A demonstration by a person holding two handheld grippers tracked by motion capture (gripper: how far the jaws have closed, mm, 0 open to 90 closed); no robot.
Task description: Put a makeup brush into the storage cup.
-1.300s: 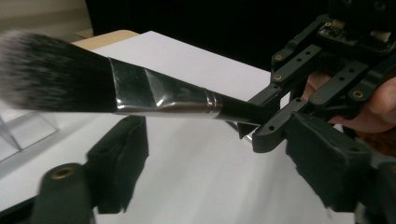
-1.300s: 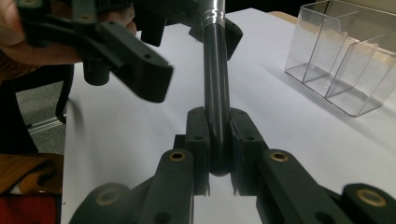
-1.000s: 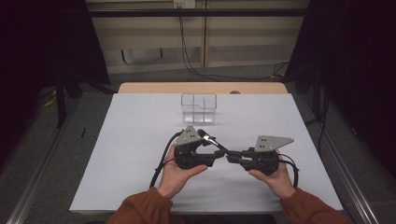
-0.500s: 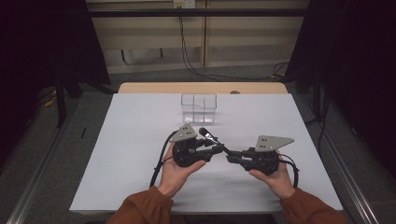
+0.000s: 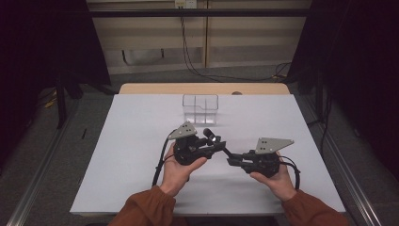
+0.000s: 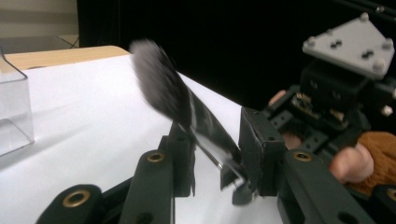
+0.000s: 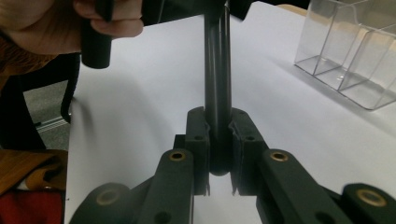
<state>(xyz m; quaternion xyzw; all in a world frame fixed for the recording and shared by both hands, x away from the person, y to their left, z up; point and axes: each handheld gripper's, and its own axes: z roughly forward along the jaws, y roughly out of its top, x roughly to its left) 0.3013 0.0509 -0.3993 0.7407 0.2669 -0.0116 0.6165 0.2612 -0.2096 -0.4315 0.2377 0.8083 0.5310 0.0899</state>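
A black makeup brush [image 5: 210,136] with a grey bristle head [image 6: 161,86] hangs over the white table [image 5: 117,155], spanning both grippers. My right gripper [image 5: 234,160] is shut on the brush's black handle [image 7: 217,84], which stands up between its pads [image 7: 198,140]. My left gripper [image 5: 218,144] has just been closing its jaws on the shiny ferrule [image 6: 210,135] below the bristles. The ferrule runs at a slant between them and touches both pads. In the left gripper view the right gripper [image 6: 336,93] sits beyond the brush.
A clear plastic organizer with compartments [image 5: 201,108] stands at the back middle of the table, and it also appears as the clear box [image 7: 345,51] and a clear wall [image 6: 14,112]. A bare wooden strip [image 5: 202,88] borders the far edge. Dark curtains flank both sides.
The left gripper's jaws have drawn in around the brush near its head. Both hands have stayed where they were, and the right gripper keeps its hold on the handle.
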